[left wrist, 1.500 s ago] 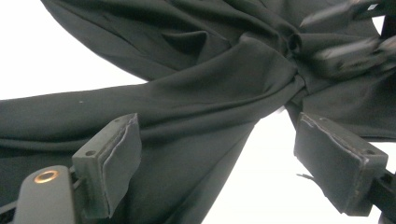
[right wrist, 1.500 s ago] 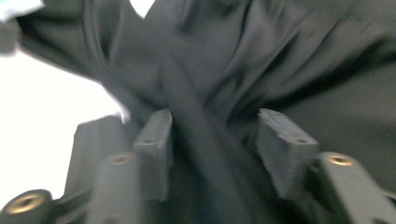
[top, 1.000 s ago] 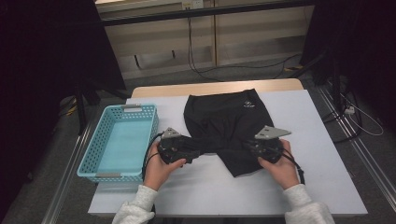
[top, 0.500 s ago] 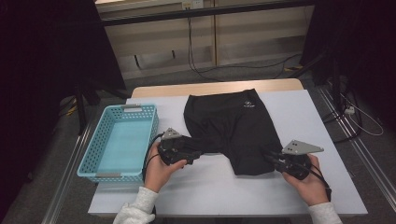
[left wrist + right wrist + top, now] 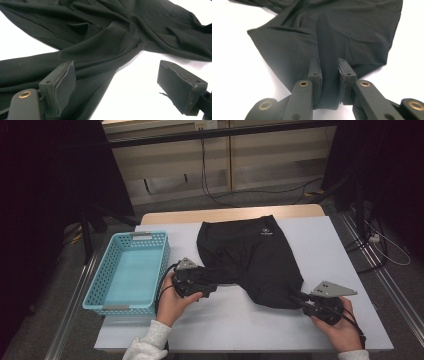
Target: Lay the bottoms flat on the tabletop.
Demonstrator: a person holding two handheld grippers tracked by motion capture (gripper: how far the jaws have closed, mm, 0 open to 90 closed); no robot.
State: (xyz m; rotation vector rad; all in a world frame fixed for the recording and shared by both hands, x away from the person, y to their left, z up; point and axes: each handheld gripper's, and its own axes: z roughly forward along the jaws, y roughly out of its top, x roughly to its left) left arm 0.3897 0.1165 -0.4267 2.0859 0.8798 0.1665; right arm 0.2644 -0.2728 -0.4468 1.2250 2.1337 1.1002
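The small white logo [image 5: 265, 231] on the black shorts [image 5: 250, 260] is too small to read. Both forearms are cut off at the frame's bottom edge. In the right gripper view, the fold of cloth between the jaws hides their pads.

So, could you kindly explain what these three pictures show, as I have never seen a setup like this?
There is no robot arm here: a person holds a two-jaw hand tool in each hand. One camera looks down from above on the white table; each of the other two rides on a tool and looks along its jaws. A black garment lies spread on the table, with an empty light blue basket beside it. The left gripper stands open over the cloth, holding nothing. The right gripper has a fold of the garment's edge between its jaws, which have just been opening, so the grip looks close to release.
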